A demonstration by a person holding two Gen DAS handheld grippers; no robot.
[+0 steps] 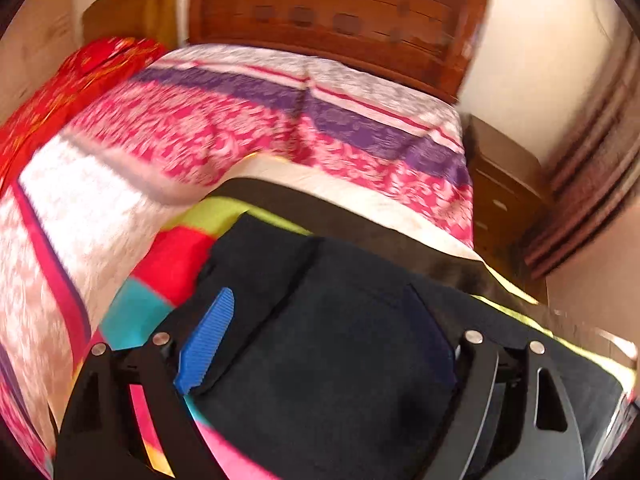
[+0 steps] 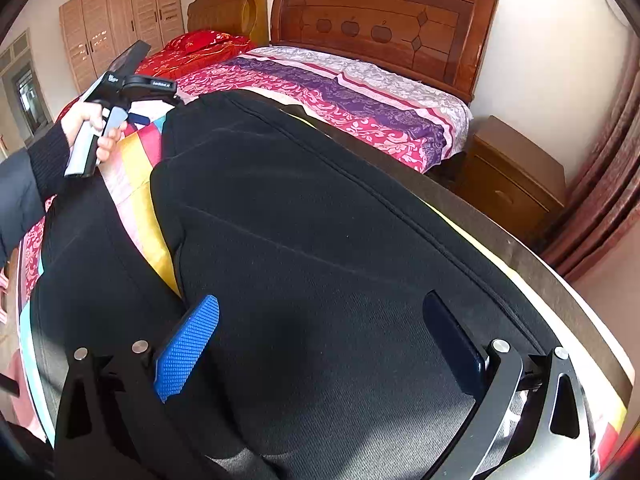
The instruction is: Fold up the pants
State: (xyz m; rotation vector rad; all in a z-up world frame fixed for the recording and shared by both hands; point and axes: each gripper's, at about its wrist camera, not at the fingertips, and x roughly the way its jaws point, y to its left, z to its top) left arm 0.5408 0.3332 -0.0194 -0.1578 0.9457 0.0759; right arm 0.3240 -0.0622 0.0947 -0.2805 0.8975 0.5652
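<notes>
Black pants (image 2: pixel 304 240) lie spread lengthwise on a multicoloured striped cloth (image 2: pixel 136 184). One part is laid over the other, and a second black part (image 2: pixel 92 280) lies to the left. My right gripper (image 2: pixel 320 300) hovers open over the near end, its blue pads (image 2: pixel 188 348) wide apart and holding nothing. In the blurred left wrist view my left gripper (image 1: pixel 340 320) is open above the pants (image 1: pixel 340 340), with one blue pad (image 1: pixel 208 340) showing and nothing held. From the right wrist view, a hand (image 2: pixel 88 124) holds the left gripper (image 2: pixel 136 112) at the far left end.
Behind the work surface stands a bed with a pink and purple cover (image 2: pixel 340 92) and a wooden headboard (image 2: pixel 380 24). A red quilt (image 2: pixel 200 48) lies at its left. A wooden nightstand (image 2: pixel 508 180) and curtains (image 2: pixel 600 192) are at the right, a wardrobe (image 2: pixel 116 20) far left.
</notes>
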